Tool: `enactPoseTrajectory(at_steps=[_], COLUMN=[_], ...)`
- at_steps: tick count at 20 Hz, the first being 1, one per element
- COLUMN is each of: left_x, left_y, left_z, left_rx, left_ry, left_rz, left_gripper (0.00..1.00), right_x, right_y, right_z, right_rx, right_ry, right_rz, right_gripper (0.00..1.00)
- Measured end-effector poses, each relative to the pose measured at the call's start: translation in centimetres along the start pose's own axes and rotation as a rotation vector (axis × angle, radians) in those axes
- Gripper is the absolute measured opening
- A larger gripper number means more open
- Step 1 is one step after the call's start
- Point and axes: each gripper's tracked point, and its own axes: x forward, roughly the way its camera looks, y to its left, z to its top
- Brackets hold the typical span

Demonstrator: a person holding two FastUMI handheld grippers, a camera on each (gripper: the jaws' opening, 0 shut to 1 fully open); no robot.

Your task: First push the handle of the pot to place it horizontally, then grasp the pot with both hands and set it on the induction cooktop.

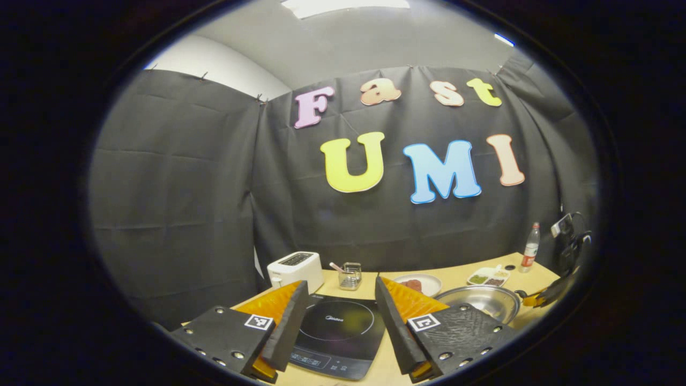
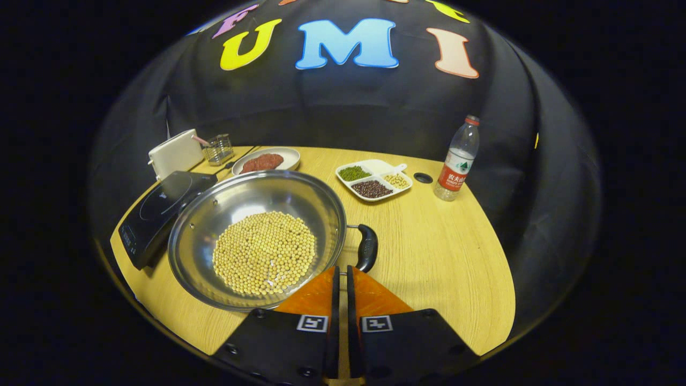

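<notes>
On the left side of the wooden desk, the black induction cooktop lies flat, and the left gripper hovers above it with jaws spread wide, grasping nothing. A printed brand mark sits on the cooktop's glass, too small to read with confidence. Behind it stand a white toaster and a small wire basket.

Just to the right of the cooktop, touching or nearly touching its edge, sits the steel pot, holding a heap of soybeans. Its black handle juts from the right rim, and the right gripper hovers just short of it, jaws clenched with only a thin slit between them and holding nothing.

The push seems the step in hand: closed fingertips make a firm, blunt pusher, so nudge the handle sideways slowly and low, keeping the beans settled.

Farther right are a divided dish of beans and a water bottle; its red label carries writing I can't make out.
</notes>
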Motion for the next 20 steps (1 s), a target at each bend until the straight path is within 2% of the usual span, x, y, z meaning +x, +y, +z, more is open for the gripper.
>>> enactPoseTrajectory(at_steps=[1,2,3,4,5,6,7,8,9,11,15,16,17,18,19,20], left_x=[0.4,0.9,1.4,1.8,2.5,3.1,3.6,4.2,4.7,6.2,8.9,9.4,10.2,10.9,11.5,12.0], left_y=[-0.5,-0.9,-1.6,-2.2,-2.8,-3.5,-4.2,-4.9,-5.4,-6.6,-9.5,-10.1,-10.8,-11.3,-11.9,-12.4], left_z=[-0.2,-0.4,-0.7,-0.9,-1.2,-1.7,-2.2,-2.7,-3.4,-4.7,-8.3,-9.2,-9.9,-10.6,-11.7,-12.6], left_rx=[-0.003,-0.006,-0.008,-0.01,-0.011,-0.018,-0.027,-0.035,-0.04,-0.047,-0.061,-0.059,-0.056,-0.051,-0.045,-0.039], left_ry=[0.003,0.006,0.011,0.018,0.024,0.033,0.043,0.056,0.07,0.101,0.194,0.216,0.231,0.247,0.265,0.284], left_rz=[-0.015,-0.031,-0.051,-0.073,-0.092,-0.115,-0.137,-0.155,-0.169,-0.196,-0.265,-0.281,-0.295,-0.309,-0.318,-0.326], left_gripper=[0.73,0.73,0.73,0.76,0.73,0.73,0.73,0.76,0.76,0.73,0.74,0.73,0.76,0.76,0.76,0.76], right_x=[-0.6,-1.1,-1.4,-2.0,-2.2,-2.4,-2.7,-2.9,-2.8,-2.6,-1.7,-1.5,-1.3,-1.0,-0.8,-0.6], right_y=[0.1,0.2,0.0,-0.4,-0.6,-0.6,-0.6,-0.6,-0.6,-0.8,-1.5,-1.7,-2.0,-2.1,-2.2,-2.3], right_z=[0.8,1.7,2.3,2.9,3.3,3.8,4.1,4.4,4.5,4.5,4.1,4.1,3.9,3.9,3.9,4.0], right_rx=[0.019,0.037,0.048,0.051,0.052,0.055,0.058,0.058,0.057,0.055,0.036,0.03,0.027,0.026,0.027,0.03], right_ry=[-0.034,-0.068,-0.096,-0.117,-0.135,-0.152,-0.166,-0.176,-0.178,-0.175,-0.157,-0.151,-0.146,-0.143,-0.142,-0.138], right_rz=[0.007,0.011,0.0,-0.016,-0.027,-0.032,-0.035,-0.039,-0.037,-0.039,-0.046,-0.048,-0.05,-0.05,-0.049,-0.049], right_gripper=[0.2,0.53,0.7,0.96,0.98,0.93,0.93,0.97,0.97,0.97,0.97,0.93,0.97,0.93,0.97,0.93])
